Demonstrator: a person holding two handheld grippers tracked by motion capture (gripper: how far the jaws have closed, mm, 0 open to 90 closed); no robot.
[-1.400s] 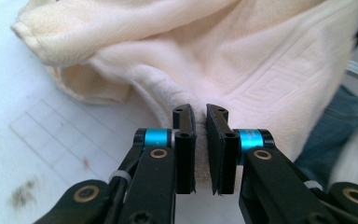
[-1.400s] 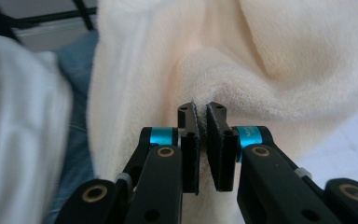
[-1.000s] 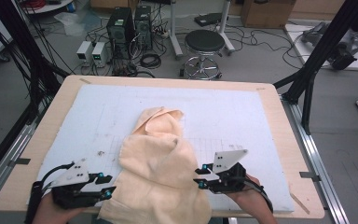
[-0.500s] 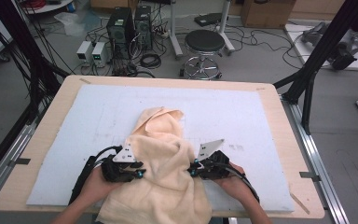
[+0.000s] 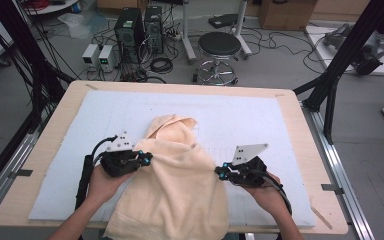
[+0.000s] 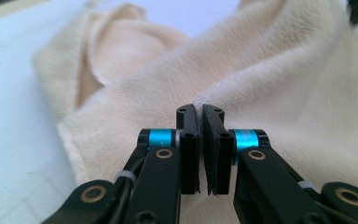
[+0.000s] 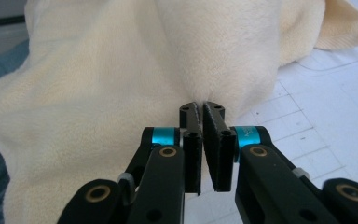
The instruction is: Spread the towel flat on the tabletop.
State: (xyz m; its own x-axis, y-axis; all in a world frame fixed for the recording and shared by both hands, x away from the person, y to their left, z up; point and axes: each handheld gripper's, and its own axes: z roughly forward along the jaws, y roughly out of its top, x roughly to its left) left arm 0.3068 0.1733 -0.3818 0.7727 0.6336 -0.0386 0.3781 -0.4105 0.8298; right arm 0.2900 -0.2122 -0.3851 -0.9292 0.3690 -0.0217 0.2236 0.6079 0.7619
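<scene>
A wooden table (image 5: 300, 120) carries a pale blue mat (image 5: 240, 120), and on that mat lies the cream towel (image 5: 180, 185), the landmark for everything else here. The towel sits at the mat's middle, its bunched far end pointing away from the person and its near end draped over the table's front edge. At the towel's left edge the left gripper (image 5: 148, 159) has its jaws pressed together on a fold of the cloth; in the left gripper view (image 6: 200, 112) the tips meet with the pile pinched between them. At the towel's right edge the right gripper (image 5: 219, 173) is clamped on the fabric likewise, and the right gripper view (image 7: 200, 108) shows cloth puckered at the closed tips. A second ago both grippers lay well out from the towel near the table's front edge, jaws wider; since then each has come in to the towel's sides, the left travelling farther, and the jaws have just been closing onto the cloth. The towel's outline has hardly changed.
</scene>
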